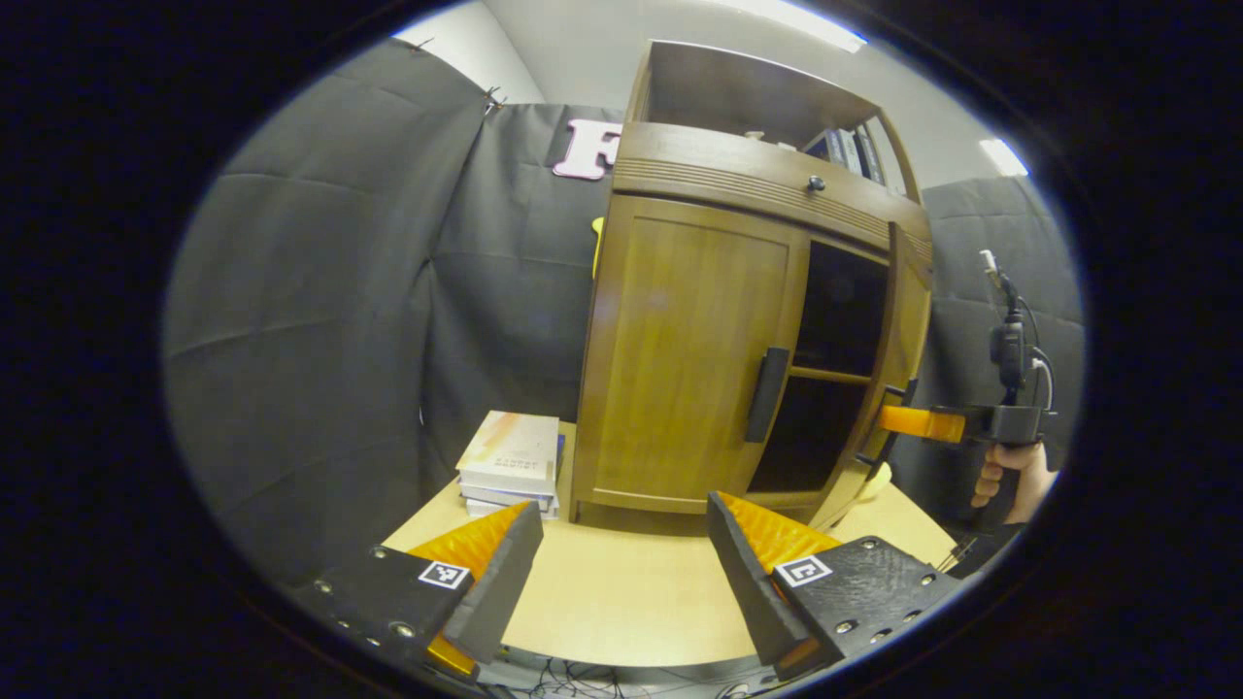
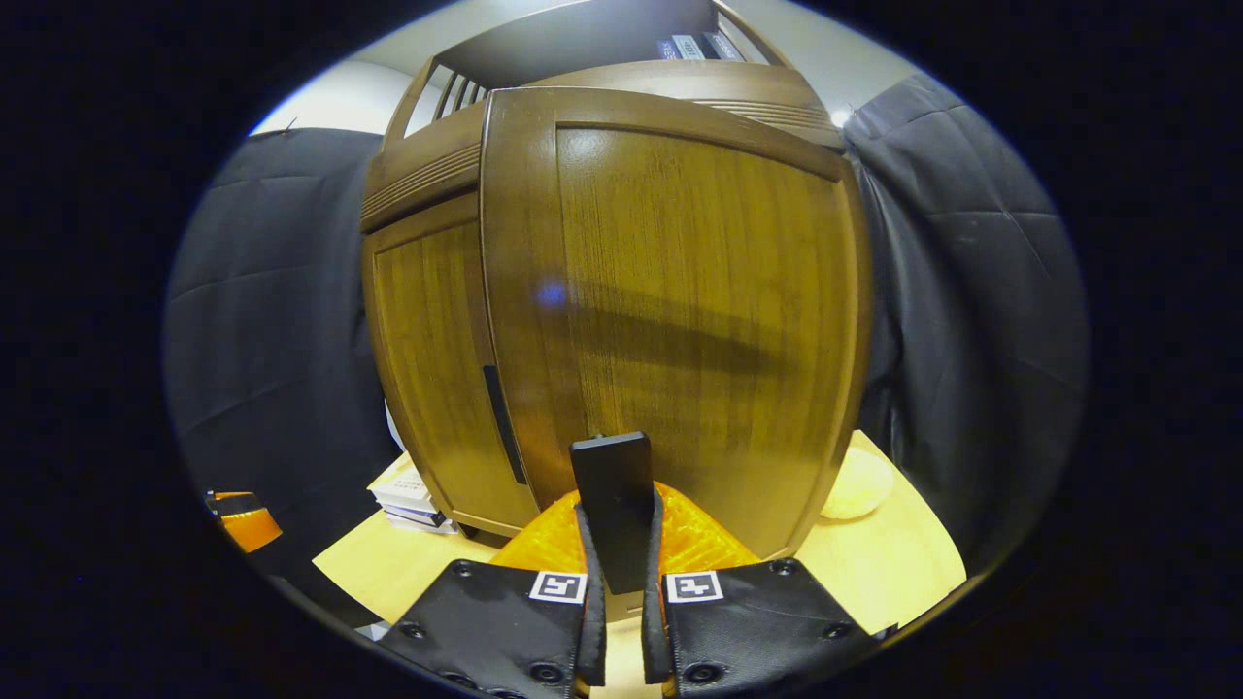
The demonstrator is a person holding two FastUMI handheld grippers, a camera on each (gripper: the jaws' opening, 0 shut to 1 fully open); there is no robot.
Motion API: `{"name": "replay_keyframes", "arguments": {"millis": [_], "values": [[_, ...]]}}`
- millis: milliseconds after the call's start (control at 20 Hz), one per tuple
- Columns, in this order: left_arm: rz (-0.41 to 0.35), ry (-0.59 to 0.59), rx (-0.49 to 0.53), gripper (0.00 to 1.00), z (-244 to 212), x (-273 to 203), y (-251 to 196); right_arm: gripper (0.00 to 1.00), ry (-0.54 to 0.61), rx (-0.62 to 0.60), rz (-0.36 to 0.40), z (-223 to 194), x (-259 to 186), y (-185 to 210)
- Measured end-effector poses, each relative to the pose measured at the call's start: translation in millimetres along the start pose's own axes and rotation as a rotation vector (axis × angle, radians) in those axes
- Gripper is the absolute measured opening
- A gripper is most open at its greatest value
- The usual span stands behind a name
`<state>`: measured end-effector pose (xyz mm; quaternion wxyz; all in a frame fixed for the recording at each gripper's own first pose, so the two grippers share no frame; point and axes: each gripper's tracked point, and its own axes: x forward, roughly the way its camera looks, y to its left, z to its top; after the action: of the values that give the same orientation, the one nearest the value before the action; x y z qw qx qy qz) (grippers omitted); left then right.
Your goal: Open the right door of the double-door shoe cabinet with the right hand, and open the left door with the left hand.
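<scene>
The wooden shoe cabinet (image 1: 680, 165) stands on a light table. Its left door (image 1: 685, 359) is closed, with a dark vertical handle (image 1: 767, 393). My left gripper (image 1: 621, 529) is open, low in front of that door and well short of it. The right door (image 1: 901, 359) is swung out, showing the dark inside and a shelf (image 1: 830, 374). In the right gripper view the right door (image 2: 680, 291) looms close, and my right gripper (image 2: 619, 510) is shut on its dark handle (image 2: 612, 466). The right gripper (image 1: 898, 420), held by a hand (image 1: 1010, 476), also shows in the left gripper view.
A stack of books (image 1: 512, 464) lies on the table (image 1: 621, 602) left of the cabinet. A pale round object (image 2: 855, 485) sits beside the open door. Above the doors is a drawer with a knob (image 1: 816, 183) and an open shelf with books (image 1: 845, 146). Black cloth walls surround the booth.
</scene>
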<state>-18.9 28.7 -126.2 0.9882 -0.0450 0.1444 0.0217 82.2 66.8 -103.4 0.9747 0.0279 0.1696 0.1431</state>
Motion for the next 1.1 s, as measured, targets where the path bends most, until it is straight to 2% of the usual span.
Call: {"name": "replay_keyframes", "arguments": {"millis": [350,550,750,800,900,1000,1100], "values": [[0.008,-0.023,0.078,0.99,12.2,3.5,-8.1,0.12,0.021,0.025,0.013,-5.5,-38.0,-26.7],[0.001,-0.054,0.055,0.98,32.6,9.0,-40.2,0.12,0.025,0.033,0.027,-8.5,-57.2,-46.5],[0.002,-0.09,0.077,0.99,38.5,4.8,-70.6,0.12,-0.003,0.047,0.04,-9.5,-76.2,-71.5],[-0.003,-0.096,0.085,0.99,39.5,3.4,-79.6,0.16,-0.005,0.043,0.041,-8.5,-80.3,-79.1],[-0.01,-0.102,0.101,0.99,41.1,-0.4,-94.2,0.12,-0.009,0.044,0.037,-6.6,-90.3,-97.6],[-0.005,-0.102,0.113,0.99,40.9,-3.3,-105.0,0.16,-0.014,0.061,0.027,-6.0,-99.9,-120.4],[0.006,-0.101,0.122,0.99,40.3,-6.4,-116.2,0.12,-0.027,0.098,0.01,-9.8,-107.3,-140.1]]}}
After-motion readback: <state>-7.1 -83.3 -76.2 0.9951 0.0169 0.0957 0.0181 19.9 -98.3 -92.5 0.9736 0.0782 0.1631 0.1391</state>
